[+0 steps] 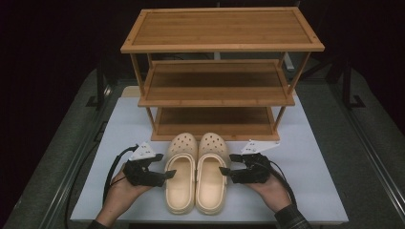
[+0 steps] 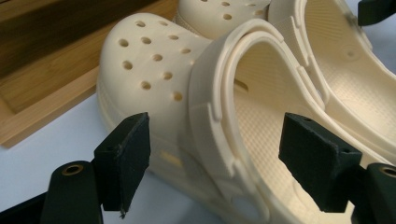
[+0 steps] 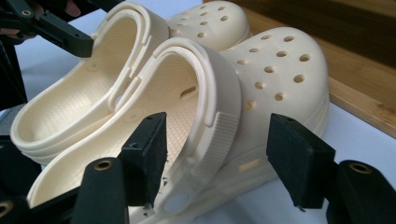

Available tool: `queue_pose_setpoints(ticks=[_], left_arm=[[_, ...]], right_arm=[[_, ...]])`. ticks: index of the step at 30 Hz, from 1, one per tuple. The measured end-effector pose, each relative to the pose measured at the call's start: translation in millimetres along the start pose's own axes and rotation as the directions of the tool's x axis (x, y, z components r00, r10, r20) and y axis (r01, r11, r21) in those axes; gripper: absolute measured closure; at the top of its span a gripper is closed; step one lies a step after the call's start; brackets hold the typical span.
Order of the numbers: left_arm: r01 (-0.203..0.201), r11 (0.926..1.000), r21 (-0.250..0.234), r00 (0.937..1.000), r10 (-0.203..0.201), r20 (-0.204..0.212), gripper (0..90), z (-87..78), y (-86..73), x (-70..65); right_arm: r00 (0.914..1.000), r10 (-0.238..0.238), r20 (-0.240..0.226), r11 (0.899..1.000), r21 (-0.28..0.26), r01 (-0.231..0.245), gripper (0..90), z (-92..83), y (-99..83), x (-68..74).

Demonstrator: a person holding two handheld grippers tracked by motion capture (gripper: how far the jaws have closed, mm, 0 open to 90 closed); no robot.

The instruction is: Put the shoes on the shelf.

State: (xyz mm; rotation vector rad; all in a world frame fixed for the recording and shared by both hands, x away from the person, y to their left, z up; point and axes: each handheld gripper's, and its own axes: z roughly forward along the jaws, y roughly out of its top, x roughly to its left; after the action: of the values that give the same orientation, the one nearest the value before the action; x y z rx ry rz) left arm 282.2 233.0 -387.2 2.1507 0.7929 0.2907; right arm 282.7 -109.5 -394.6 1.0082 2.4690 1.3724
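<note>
Left gripper [image 2: 215, 158] jaws spread; outer wall and strap of the left clog [image 2: 187, 93] seen between them, untouched. Right gripper [image 3: 217, 158] jaws likewise spread astride the right clog [image 3: 261, 79] at its strap. Both clogs lie side by side on the white tabletop [image 1: 305, 181], toes toward the wooden rack [image 1: 219, 90].

A pair of cream foam clogs lay side by side at the lower centre of the high view, toes pointing up the frame, upright on their soles. The left clog [image 1: 180, 175] and the right clog [image 1: 211, 172] touched along their inner sides. Each had a perforated rounded toe and its heel strap swung forward over the instep. Their openings faced upward.
</note>
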Motion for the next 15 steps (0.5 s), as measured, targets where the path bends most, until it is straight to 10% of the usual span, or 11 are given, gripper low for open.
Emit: queue_pose_setpoints(ticks=[15], left_arm=[[-0.001, 0.9998, 0.018, 0.9997, 0.001, -0.025, 51.0, 10.1, 2.6, 3.4]], right_arm=[[0.9981, -0.03, 0.053, 0.999, 0.039, 0.028, 44.0, 19.5, 1.3, 4.3]])
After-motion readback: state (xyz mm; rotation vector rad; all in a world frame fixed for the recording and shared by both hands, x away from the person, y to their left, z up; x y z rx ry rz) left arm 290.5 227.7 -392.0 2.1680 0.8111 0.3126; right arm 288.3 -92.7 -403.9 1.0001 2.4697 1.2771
